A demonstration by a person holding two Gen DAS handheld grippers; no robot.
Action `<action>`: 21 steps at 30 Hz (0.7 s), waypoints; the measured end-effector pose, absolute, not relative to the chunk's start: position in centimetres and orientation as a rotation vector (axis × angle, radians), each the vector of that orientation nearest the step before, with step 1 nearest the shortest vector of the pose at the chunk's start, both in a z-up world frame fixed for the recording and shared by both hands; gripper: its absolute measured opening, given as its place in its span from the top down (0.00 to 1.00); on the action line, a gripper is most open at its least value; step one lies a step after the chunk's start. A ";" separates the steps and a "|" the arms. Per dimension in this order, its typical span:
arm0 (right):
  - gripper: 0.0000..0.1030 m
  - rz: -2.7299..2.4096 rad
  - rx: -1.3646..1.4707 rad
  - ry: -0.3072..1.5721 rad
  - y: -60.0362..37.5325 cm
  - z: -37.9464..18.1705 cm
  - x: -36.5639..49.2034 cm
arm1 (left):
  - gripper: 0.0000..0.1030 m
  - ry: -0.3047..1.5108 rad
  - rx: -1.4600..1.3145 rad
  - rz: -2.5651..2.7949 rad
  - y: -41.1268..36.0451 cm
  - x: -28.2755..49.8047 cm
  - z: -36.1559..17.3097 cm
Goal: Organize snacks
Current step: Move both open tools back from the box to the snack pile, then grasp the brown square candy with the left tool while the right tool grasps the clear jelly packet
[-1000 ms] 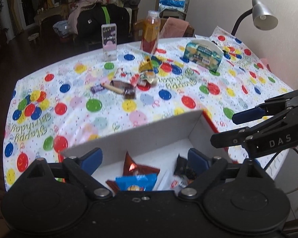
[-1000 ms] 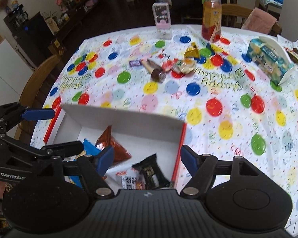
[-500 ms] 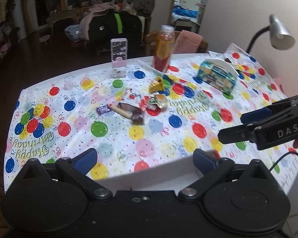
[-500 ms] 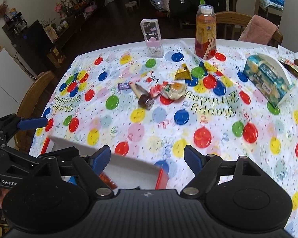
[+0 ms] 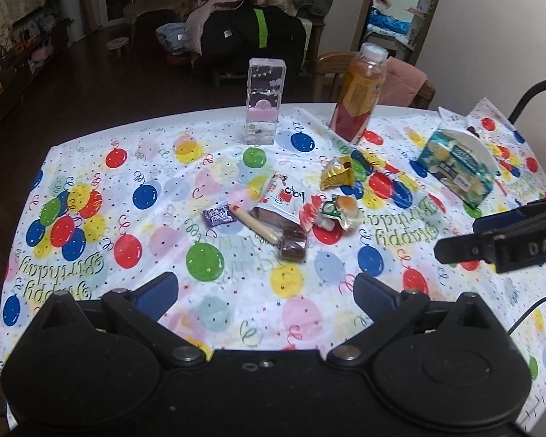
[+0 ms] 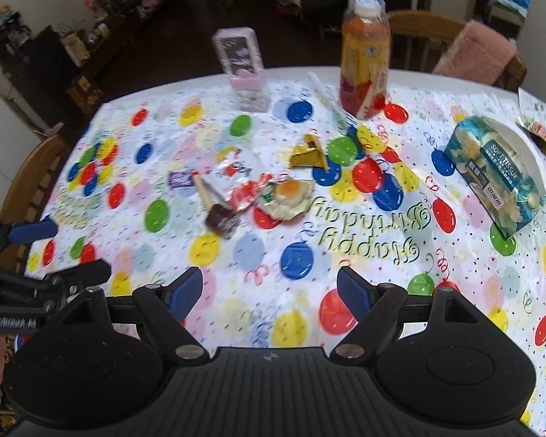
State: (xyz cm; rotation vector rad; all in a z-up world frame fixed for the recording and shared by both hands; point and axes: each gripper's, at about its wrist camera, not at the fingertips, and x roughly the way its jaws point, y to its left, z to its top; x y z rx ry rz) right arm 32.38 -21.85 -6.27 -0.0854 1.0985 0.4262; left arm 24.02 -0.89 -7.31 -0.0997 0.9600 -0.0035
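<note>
Left wrist view: both grippers, left (image 5: pixel 265 287) and right (image 6: pixel 269 287), hover wide-jawed and empty above scattered foil-wrapped snacks (image 5: pixel 291 211) on the balloon-print surface (image 5: pixel 145 167).

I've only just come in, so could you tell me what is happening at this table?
A person holds two grippers above a balloon-print tablecloth, sorting snacks. The left gripper and right gripper are both open and empty. A small pile of snacks lies mid-table, not yet picked up, with a juice bottle and tissue box beyond.
</note>
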 end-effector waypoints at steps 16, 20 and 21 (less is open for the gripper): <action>0.21 0.318 -0.048 1.290 -19.3 -12.3 42.9 | 0.01 1.036 -0.071 0.019 -3.0 31.1 -11.7; 0.21 0.295 -0.044 1.307 -19.0 -13.1 44.9 | 0.04 1.050 -0.062 0.012 -3.3 32.4 -12.6; 0.21 0.288 -0.038 1.311 -19.0 -13.3 45.4 | 0.05 1.055 -0.061 0.012 -3.3 32.7 -12.8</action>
